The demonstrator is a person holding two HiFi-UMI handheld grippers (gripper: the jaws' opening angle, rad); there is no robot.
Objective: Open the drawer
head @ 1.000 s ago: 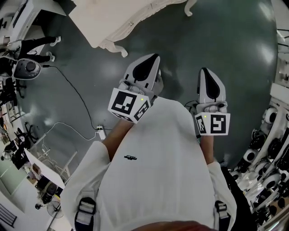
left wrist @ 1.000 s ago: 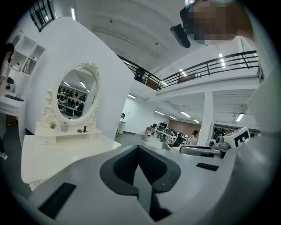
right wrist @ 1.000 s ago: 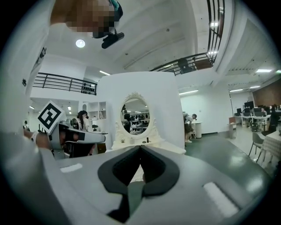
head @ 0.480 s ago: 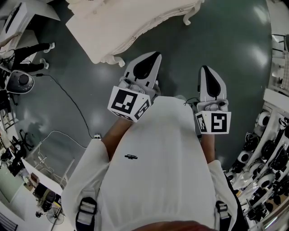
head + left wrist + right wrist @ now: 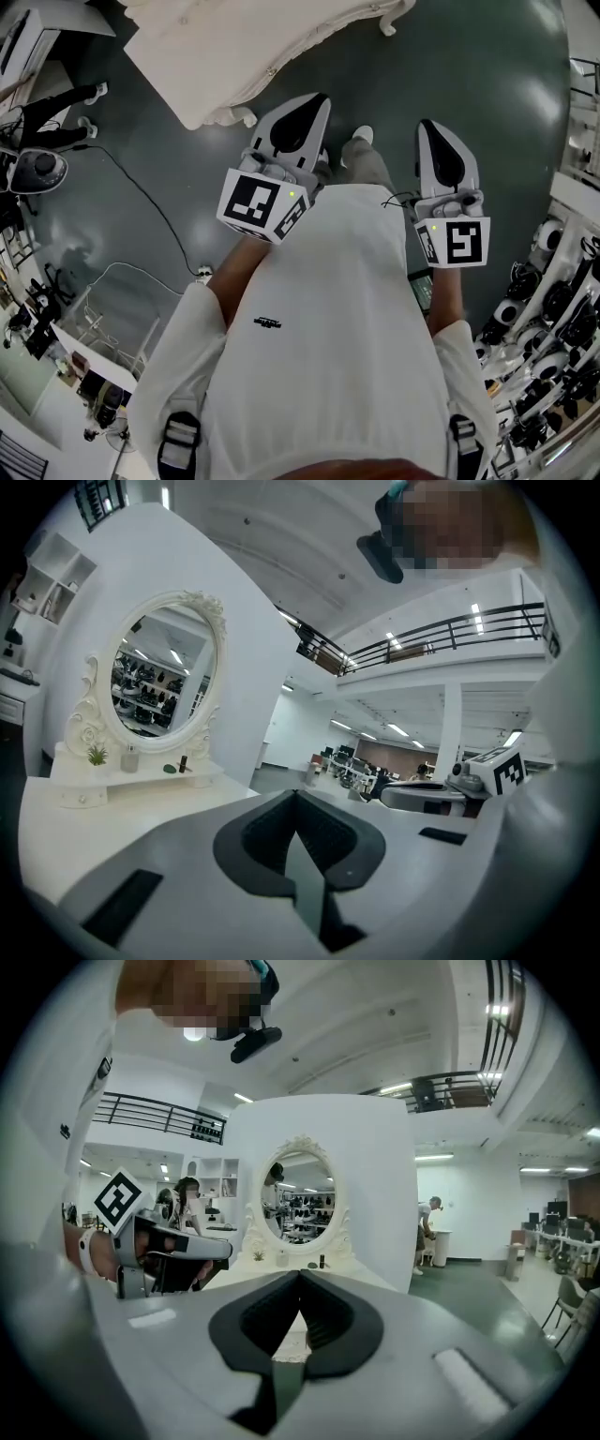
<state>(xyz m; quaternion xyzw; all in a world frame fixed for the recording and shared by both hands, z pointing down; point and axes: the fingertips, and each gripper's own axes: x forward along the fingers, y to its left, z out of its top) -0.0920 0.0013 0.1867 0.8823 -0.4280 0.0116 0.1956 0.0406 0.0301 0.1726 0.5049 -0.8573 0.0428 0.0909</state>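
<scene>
- Head view: the floor is a dark grey-green glossy surface (image 5: pixel 487 75) with pale patches of reflected light, and a thin black cable (image 5: pixel 141 192) runs across it to a white power strip (image 5: pixel 204 274).
- A white ornate dressing table (image 5: pixel 216 52) with curled legs stands at the top of this view, well apart from both grippers.
- The drawer sits in the table's front edge, marked by a small round knob (image 5: pixel 271 71); it looks closed, flush with the front.
- The left gripper (image 5: pixel 309 117) and right gripper (image 5: pixel 439 150), both grey and white, are held out side by side in front of the person's white shirt, pointing towards the table.
- Racks of white and black equipment (image 5: pixel 562 328) line the right side of the room.
- Left gripper view: the jaws of the left gripper (image 5: pixel 296 799) are pressed together, with nothing between them.
- Beyond them stand the pale tabletop (image 5: pixel 112 808) and an oval mirror in a carved white frame (image 5: pixel 159 682), with a small green potted plant (image 5: pixel 97 755) beneath it.
- A black balcony railing (image 5: pixel 441 635) crosses the high white hall.
- Right gripper view: the jaws of the right gripper (image 5: pixel 300 1281) are also together and empty, aimed at the mirror, which is backed by a tall white panel (image 5: pixel 380 1176).
</scene>
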